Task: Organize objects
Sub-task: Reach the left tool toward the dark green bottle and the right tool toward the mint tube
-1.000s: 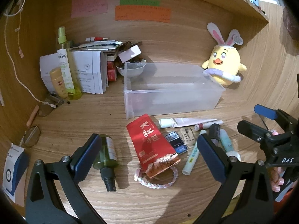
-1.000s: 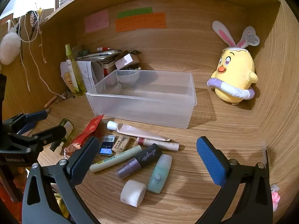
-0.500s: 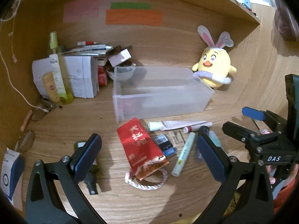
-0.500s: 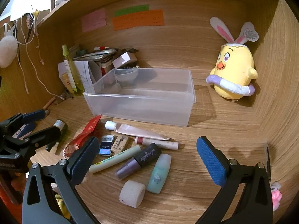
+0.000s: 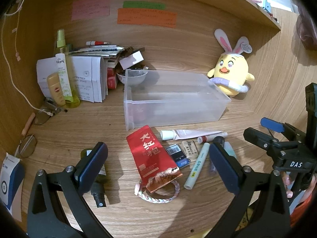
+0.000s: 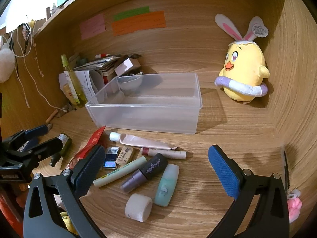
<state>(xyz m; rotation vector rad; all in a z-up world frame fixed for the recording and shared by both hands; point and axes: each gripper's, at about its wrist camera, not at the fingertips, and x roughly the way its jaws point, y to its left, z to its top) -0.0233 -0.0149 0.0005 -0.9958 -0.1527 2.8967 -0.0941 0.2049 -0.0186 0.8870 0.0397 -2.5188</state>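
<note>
A clear plastic bin (image 5: 174, 101) (image 6: 146, 109) stands empty on the wooden desk. In front of it lie a red tea packet (image 5: 151, 156), a braided hair tie (image 5: 158, 195), a pink tube (image 5: 190, 134) (image 6: 142, 140), an eraser (image 6: 125, 155), a pale green pen (image 6: 120, 171), a dark nail polish bottle (image 6: 145, 172), a mint bottle (image 6: 166, 184) and a white foam roll (image 6: 138, 207). A dark green spray bottle (image 5: 97, 180) lies at the left. My left gripper (image 5: 158, 168) is open above the packet. My right gripper (image 6: 156, 174) is open above the small items.
A yellow chick plush (image 5: 230, 73) (image 6: 244, 75) sits at the back right. Papers, boxes, a bowl (image 5: 131, 77) and a tall green spray bottle (image 5: 64, 69) crowd the back left. Glasses (image 5: 27, 144) lie at the left. Wooden walls close in at the back and sides.
The left gripper has pulled back and drifted slightly, so the objects sit farther off. The right gripper has barely moved. Both stay open.
</note>
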